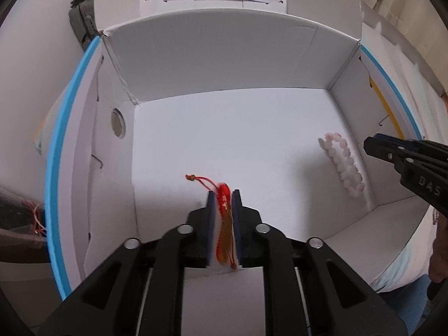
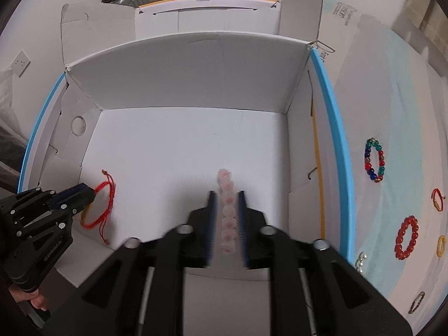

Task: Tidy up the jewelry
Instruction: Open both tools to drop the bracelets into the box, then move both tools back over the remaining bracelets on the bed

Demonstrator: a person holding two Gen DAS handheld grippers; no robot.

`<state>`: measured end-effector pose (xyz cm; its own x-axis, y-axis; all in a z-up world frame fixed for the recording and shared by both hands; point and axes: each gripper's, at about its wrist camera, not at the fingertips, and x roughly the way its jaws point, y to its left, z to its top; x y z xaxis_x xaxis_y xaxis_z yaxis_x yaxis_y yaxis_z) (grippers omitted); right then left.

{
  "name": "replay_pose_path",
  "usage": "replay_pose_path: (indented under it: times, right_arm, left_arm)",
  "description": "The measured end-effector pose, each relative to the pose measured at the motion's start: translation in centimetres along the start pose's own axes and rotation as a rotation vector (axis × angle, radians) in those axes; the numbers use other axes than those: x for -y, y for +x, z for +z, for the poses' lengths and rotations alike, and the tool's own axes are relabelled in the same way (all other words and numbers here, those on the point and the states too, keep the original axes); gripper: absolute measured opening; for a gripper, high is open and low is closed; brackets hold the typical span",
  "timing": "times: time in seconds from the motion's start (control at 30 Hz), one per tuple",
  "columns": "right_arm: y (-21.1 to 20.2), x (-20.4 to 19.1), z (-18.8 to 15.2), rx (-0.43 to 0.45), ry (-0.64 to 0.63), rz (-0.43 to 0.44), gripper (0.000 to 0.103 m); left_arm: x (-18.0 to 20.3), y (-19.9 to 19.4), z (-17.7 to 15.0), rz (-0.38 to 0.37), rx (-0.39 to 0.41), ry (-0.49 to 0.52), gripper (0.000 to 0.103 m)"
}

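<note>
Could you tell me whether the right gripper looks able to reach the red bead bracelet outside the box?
Probably yes. The right gripper looks open, and the red bead bracelet lies uncovered on the cloth; only the box wall stands between, so it must lift over.

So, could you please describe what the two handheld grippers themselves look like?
Both the left gripper and the right gripper are matte black linkage frames with triangular cut-outs, round silver pivot pins, and flat narrow fingers faced with dark blue pads. Pale lettering marks their sides, partly legible. No cables or sleeves show.
</note>
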<state>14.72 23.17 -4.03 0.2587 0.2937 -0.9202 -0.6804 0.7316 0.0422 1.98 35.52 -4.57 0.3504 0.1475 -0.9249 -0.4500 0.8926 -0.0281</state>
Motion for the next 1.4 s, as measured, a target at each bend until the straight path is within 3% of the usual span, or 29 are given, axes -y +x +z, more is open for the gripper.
replay_pose_path:
  times: [0.07, 0.2, 0.33, 0.47, 0.9, 1.4]
  right_arm:
    - [-0.6, -0.1, -0.1, 0.022, -0.005, -0.011, 0.044]
    - [-2.1, -0.1, -0.2, 0.060, -0.007, -0.014, 0.057]
    - [-4.2, 0.2, -0.3, 0.112, 0.000, -0.024, 0.078]
    - [-6.0, 0.6, -0.5, 0.163, -0.004, -0.032, 0.091]
    - [-11.1, 4.2, -2.6, 0.261, 0.069, -0.044, 0.095]
    - [-18.2, 11.3, -7.2, 0.391, 0.188, -0.155, 0.095]
  left_arm:
    - [0.1, -0.4, -0.2, 0.003, 0.019, -0.002, 0.028]
    - [0.3, -1.3, -0.6, 0.009, 0.045, -0.002, 0.047]
    - [0.9, -3.0, -1.1, 0.011, 0.091, 0.004, 0.068]
    - [1.3, -4.0, -0.4, 0.004, 0.119, 0.003, 0.079]
    - [4.9, -7.3, -0.6, 0.008, 0.193, 0.033, 0.097]
    - [13.2, -10.9, -1.2, -0.087, 0.294, 0.136, 0.097]
